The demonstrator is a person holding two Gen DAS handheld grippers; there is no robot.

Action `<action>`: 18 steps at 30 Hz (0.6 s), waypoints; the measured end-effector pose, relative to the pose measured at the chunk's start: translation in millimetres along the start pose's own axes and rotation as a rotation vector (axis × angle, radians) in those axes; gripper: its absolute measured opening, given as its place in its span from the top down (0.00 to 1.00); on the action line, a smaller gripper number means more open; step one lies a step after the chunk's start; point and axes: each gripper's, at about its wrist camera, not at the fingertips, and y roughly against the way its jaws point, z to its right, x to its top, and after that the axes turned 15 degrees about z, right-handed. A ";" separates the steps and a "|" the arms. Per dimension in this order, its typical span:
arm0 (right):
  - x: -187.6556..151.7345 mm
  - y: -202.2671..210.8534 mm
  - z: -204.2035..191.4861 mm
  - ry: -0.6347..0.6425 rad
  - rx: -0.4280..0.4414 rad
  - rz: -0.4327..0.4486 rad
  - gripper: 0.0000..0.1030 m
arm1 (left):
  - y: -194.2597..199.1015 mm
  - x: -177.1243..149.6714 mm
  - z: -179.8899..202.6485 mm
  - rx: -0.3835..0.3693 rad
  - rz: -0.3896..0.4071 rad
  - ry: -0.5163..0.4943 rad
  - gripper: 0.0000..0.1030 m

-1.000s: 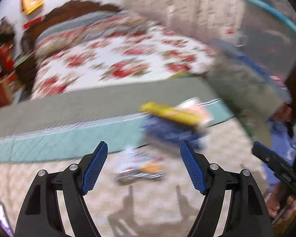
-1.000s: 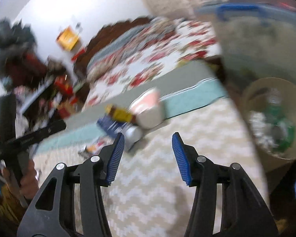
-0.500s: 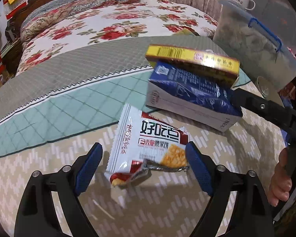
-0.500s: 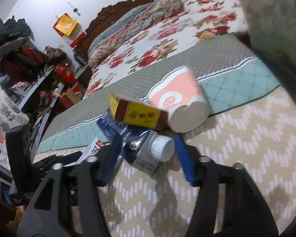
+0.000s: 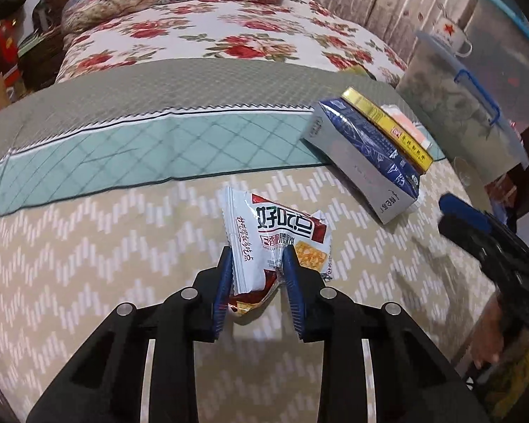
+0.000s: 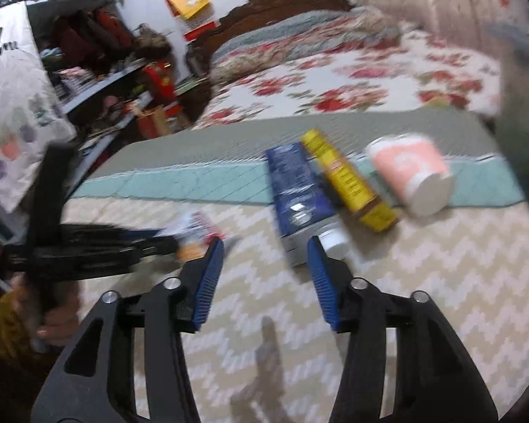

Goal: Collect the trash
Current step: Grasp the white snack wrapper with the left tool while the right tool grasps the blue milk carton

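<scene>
Wrapper first: your left tongs [image 5: 257,283] are closing around the near end of the snack wrapper [image 5: 275,236], which is lying on the zigzag-patterned bed cover [image 5: 88,264] and crumpling between the blue pads. Be squeezing until the foil is truly pinched before you are lifting, since that thin film is likely slipping out of a loose bite, and its far end is fanning out toward 12 o'clock. Your right tongs [image 6: 264,268] are opening, roughly half wide with nothing between them, pointing at the blue box [image 6: 296,190]. At 1 o'clock from them the white bottle cap [image 6: 333,241] is peeking out beside that box, with the yellow box [image 6: 349,183] and the tipped pink cup [image 6: 411,176] lying further out toward 2 o'clock. Be keeping the right side clear while the left is lifting.
</scene>
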 end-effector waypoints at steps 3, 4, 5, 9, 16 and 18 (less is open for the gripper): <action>1.1 -5.8 4.1 0.021 -0.055 0.002 0.40 | 5.4 -1.5 -4.0 -0.019 0.003 0.016 0.74; 4.1 -12.7 8.0 0.022 -0.070 -0.007 0.40 | 5.3 -2.0 -3.6 -0.024 0.002 0.016 0.74; 4.2 -19.4 10.7 0.019 -0.084 -0.017 0.40 | 4.5 -2.3 -3.3 -0.027 0.001 0.016 0.74; 4.9 -40.0 11.6 0.045 -0.112 -0.044 0.40 | -0.9 -4.5 -4.3 -0.038 -0.012 0.017 0.74; -1.3 -49.5 -1.4 0.100 -0.147 -0.065 0.44 | -2.7 -6.4 -10.5 -0.030 -0.019 0.032 0.74; -2.4 -46.7 -5.8 0.106 -0.141 -0.071 0.50 | -1.0 -6.8 -10.6 -0.028 -0.016 0.032 0.74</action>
